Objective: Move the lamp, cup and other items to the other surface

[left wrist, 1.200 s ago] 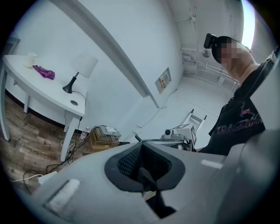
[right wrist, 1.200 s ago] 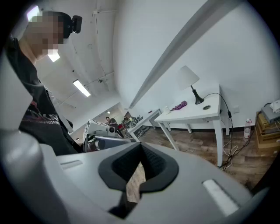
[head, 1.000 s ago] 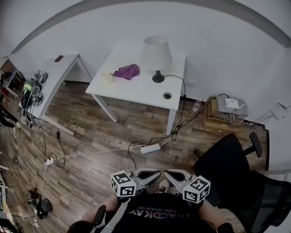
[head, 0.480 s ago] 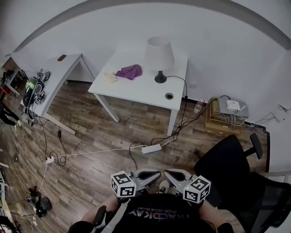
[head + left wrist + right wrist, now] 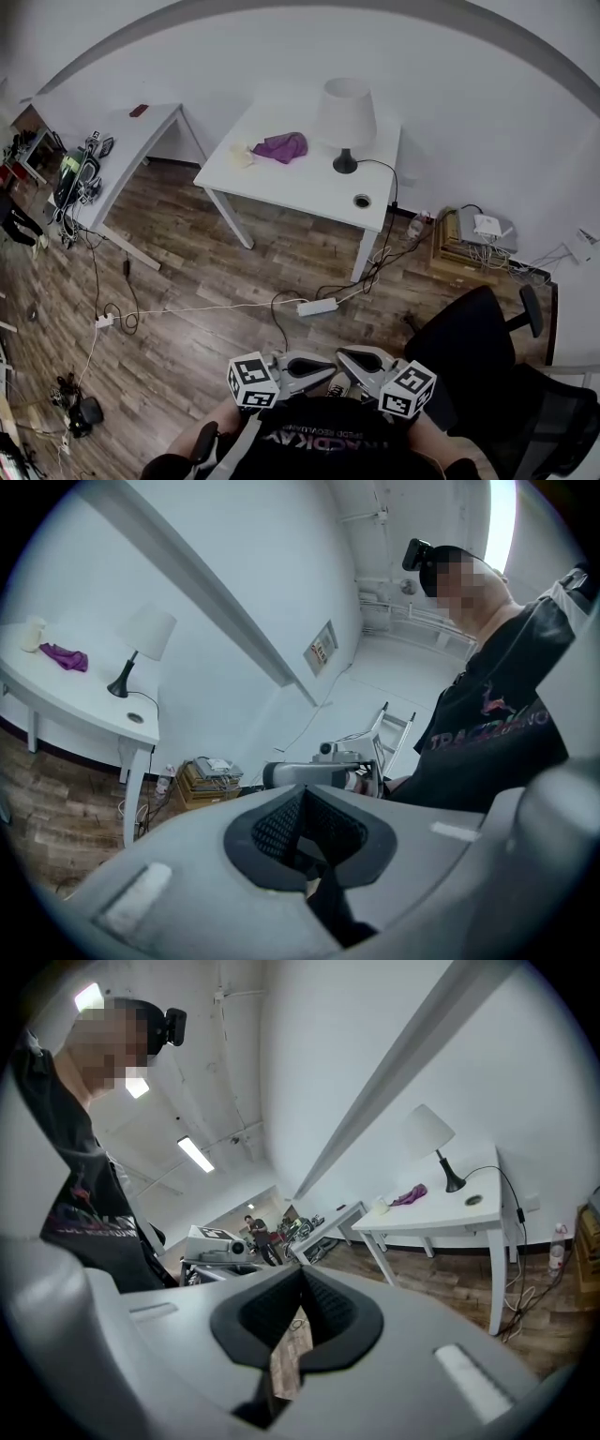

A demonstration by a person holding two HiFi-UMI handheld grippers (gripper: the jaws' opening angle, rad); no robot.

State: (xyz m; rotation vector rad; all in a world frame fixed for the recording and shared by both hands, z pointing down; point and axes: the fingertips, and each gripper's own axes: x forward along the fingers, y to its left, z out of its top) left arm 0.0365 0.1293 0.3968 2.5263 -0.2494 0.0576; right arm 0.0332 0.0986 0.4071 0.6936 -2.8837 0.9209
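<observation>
Reading perhaps "TRACKDAY", shirt lettering (image 5: 317, 439) shows below the left hand-held gripper (image 5: 328, 367).

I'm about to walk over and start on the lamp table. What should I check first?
Left gripper empty: ok, jaws shut.
Right gripper empty: ok, jaws shut.
Lamp within reach: not ok, its table stands across the floor.
Lamp cord free: cannot tell, it runs off the table edge.
Side table has bare space: ok.
Walking path clear: not ok, white cable crosses the floor.
</observation>
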